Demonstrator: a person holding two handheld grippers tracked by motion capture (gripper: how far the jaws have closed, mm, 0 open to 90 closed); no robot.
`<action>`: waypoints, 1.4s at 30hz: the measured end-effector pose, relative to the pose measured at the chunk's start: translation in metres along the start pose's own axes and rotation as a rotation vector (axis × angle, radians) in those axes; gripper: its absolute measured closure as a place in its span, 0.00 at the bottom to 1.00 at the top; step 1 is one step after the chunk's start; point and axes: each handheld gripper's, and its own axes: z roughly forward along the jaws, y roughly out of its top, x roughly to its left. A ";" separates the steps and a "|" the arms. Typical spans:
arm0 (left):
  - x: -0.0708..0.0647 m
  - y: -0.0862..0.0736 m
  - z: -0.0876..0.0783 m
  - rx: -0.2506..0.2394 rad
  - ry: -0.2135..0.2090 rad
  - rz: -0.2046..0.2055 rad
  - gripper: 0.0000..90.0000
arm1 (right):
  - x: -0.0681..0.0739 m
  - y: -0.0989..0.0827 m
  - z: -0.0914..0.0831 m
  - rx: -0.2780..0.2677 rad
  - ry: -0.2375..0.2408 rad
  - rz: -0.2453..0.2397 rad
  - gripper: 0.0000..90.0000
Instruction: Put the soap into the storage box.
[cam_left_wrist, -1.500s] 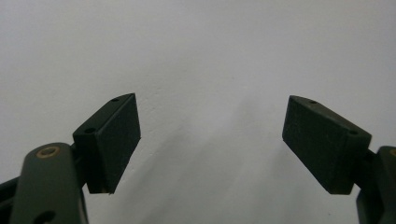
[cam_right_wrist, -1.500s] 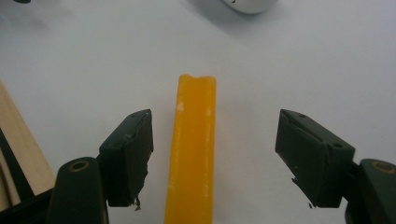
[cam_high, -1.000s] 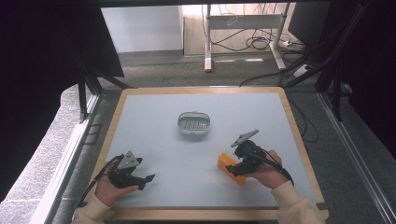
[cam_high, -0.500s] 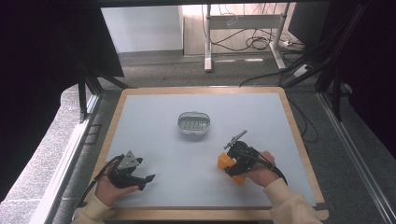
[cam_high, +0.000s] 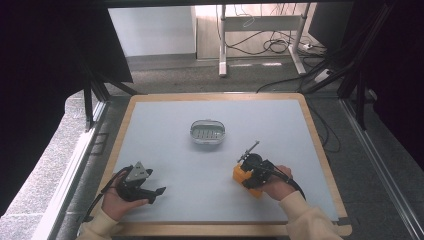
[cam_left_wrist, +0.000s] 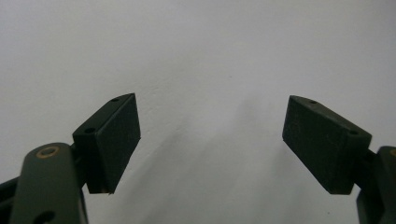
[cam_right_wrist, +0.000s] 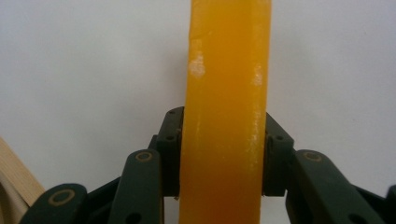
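Gripping the orange soap bar (cam_right_wrist: 226, 112) across its narrow sides, the right gripper (cam_high: 248, 170) has just been closing its jaws, and the pads now press flat on both faces with the bar between them. It sits near the front right of the table (cam_high: 165, 125), well apart from the metal soap dish (cam_high: 207, 131) in the middle. The bar looks stiff and fairly light, probably a bit slick and easy to dent, so a mid-length hold like this one seems right. The left gripper (cam_left_wrist: 210, 140) rests at the front left, jaws wide with nothing in them.
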 end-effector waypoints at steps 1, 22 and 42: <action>0.000 0.000 0.000 -0.001 0.000 0.000 0.21 | 0.000 0.000 0.000 0.004 0.002 0.004 0.68; 0.000 0.000 0.001 0.005 0.000 0.004 0.21 | -0.001 0.000 -0.014 -0.045 0.005 -0.011 0.68; 0.000 -0.001 0.002 0.012 -0.002 0.010 0.21 | -0.006 0.003 -0.028 -0.072 0.003 -0.064 0.69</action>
